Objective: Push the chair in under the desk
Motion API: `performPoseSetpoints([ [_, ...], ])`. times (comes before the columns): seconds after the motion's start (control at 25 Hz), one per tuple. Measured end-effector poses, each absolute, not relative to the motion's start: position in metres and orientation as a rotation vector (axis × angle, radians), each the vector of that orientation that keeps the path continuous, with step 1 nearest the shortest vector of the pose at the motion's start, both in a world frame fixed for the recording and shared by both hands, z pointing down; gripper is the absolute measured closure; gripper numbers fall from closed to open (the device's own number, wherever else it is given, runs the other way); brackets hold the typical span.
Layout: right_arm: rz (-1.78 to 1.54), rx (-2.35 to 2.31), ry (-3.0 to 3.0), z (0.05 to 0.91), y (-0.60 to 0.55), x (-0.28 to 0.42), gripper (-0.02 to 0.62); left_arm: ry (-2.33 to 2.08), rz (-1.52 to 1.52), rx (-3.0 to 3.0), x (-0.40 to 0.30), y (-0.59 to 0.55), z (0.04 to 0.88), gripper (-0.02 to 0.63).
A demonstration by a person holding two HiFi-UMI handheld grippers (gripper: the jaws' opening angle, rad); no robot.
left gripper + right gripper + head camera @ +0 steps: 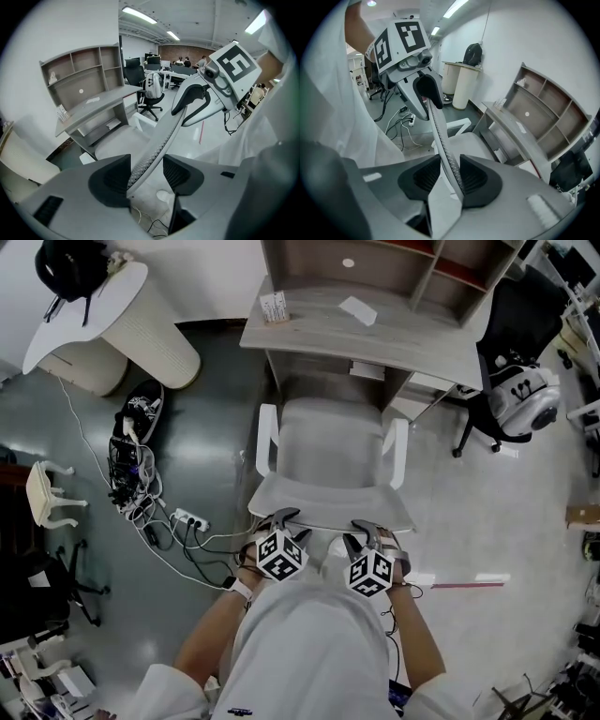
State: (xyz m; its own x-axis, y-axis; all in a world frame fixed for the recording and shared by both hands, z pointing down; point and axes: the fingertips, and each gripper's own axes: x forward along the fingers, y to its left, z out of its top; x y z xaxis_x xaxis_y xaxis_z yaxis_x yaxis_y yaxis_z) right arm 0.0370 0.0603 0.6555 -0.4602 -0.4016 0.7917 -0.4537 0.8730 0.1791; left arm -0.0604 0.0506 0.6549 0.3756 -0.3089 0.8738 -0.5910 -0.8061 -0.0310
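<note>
The chair [328,451] is found directly ahead of both grippers, with its backrest [328,507] nearest to them and the desk [375,338] beyond the seat. The top edge of the backrest runs crosswise, from one gripper to the other, so the push has to be given straight ahead, at a right angle to this edge. Neither hand is placed nearer than the other; the two are set side by side on the edge, the left gripper [284,524] near its left end and the right gripper [368,531] near its right end.

In the left gripper view the jaws are seen well apart. The edge of the backrest [159,140] passes between them and lies against one pad, while floor is seen between it and the other pad, so no real clamp is judged there. In the right gripper view the jaws stand narrower and the backrest [440,136] fills the space between the pads; it appears to be clamped.

Most of the seat is still outside the desk, so the task is judged as only begun.
</note>
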Motion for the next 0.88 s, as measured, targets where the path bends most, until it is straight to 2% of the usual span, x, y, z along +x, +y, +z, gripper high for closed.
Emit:
performPoseSetpoints([
  [0.88, 0.126, 0.597, -2.135, 0.657, -0.028, 0.023, 0.456, -0.765, 1.363, 2.404, -0.074, -0.041, 0.656, 0.385],
])
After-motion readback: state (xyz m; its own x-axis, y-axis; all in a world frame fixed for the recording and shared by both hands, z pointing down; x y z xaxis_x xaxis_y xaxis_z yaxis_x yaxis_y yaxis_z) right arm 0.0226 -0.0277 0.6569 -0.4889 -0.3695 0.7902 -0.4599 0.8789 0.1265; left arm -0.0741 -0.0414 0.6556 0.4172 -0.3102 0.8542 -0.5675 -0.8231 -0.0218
